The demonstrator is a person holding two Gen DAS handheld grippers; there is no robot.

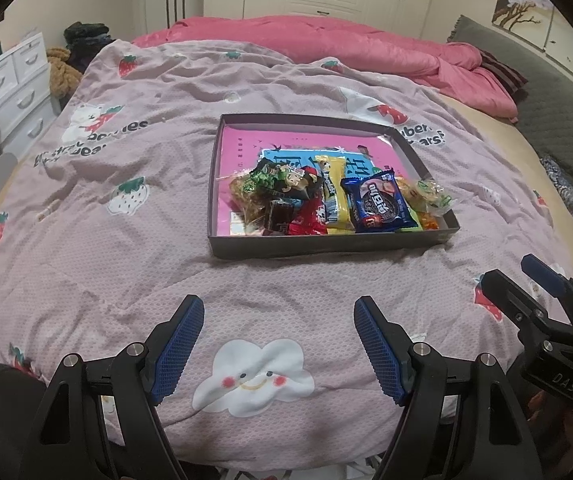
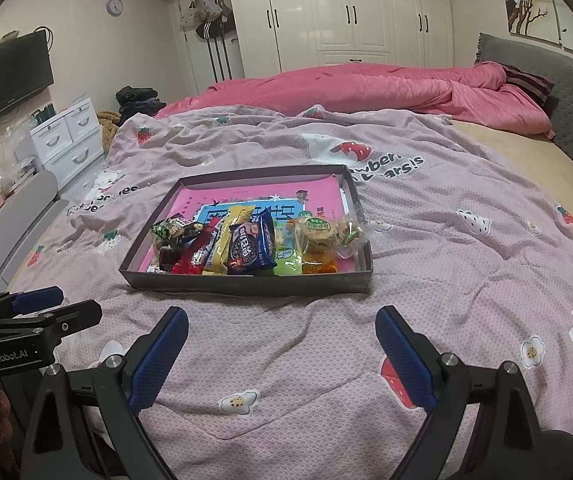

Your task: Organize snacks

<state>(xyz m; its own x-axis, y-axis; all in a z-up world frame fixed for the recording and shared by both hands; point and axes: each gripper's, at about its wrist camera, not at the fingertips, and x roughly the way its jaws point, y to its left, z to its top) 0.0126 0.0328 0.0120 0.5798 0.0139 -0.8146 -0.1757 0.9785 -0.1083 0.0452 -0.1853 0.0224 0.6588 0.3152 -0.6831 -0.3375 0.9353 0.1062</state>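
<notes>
On the lilac bedspread (image 1: 134,248), near the middle of the bed, lies a shallow dark box (image 1: 326,246) with a pink sheet (image 1: 246,148) lining its floor. The snacks are heaped in the half of the box nearest the grippers, and the far half of the box shows only the pink lining. In the heap a blue cookie packet (image 1: 382,204) sits near the middle, with a long yellow bar (image 1: 336,196) touching its left side and a red wrapper (image 1: 306,220) beyond that. At the left end of the heap are a green-printed bag (image 1: 266,180) and a clear bag of brown pieces (image 1: 248,200). At the right end, against the box's right wall, lie round cakes in clear wrap (image 2: 318,232) above an orange packet (image 2: 320,266).

Nearer than the box, both grippers hang over bare bedspread, well apart from the snacks. The left gripper (image 1: 278,344) has its blue-padded tongs spread apart with nothing between them. The right gripper (image 2: 282,356) is likewise spread wide and holds nothing.

Beyond the box a pink quilt (image 2: 366,88) is bunched along the far side of the bed, and behind it stands a white wardrobe (image 2: 346,12). Left of the box, off the bed, is a white chest of drawers (image 2: 66,140).
</notes>
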